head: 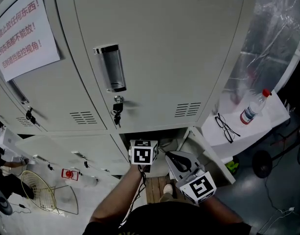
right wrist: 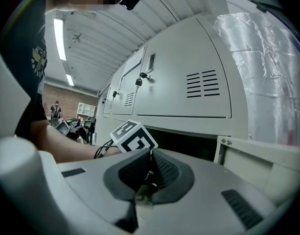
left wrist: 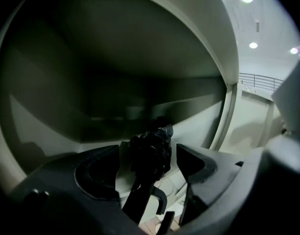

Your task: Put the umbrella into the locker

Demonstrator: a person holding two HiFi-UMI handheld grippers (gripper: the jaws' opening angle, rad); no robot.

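Observation:
The grey locker bank (head: 154, 58) fills the head view; one low compartment (head: 159, 137) stands open and dark. My left gripper (head: 143, 153) is at that opening. In the left gripper view it (left wrist: 149, 153) is shut on a black folded umbrella (left wrist: 150, 151), whose bunched fabric points into the dark compartment (left wrist: 115, 92) while its handle end (left wrist: 140, 204) hangs toward the camera. My right gripper (head: 181, 166) hovers just right of the left one, outside the locker. Its pads (right wrist: 150, 168) meet with nothing between them.
The compartment's open door (head: 211, 155) juts out at the right, also seen in the right gripper view (right wrist: 267, 163). A white surface (head: 272, 119) carries a plastic bottle (head: 253, 107) and spectacles (head: 226, 127). Keys (head: 117, 112) hang in the door above. A wire basket (head: 39, 192) lies lower left.

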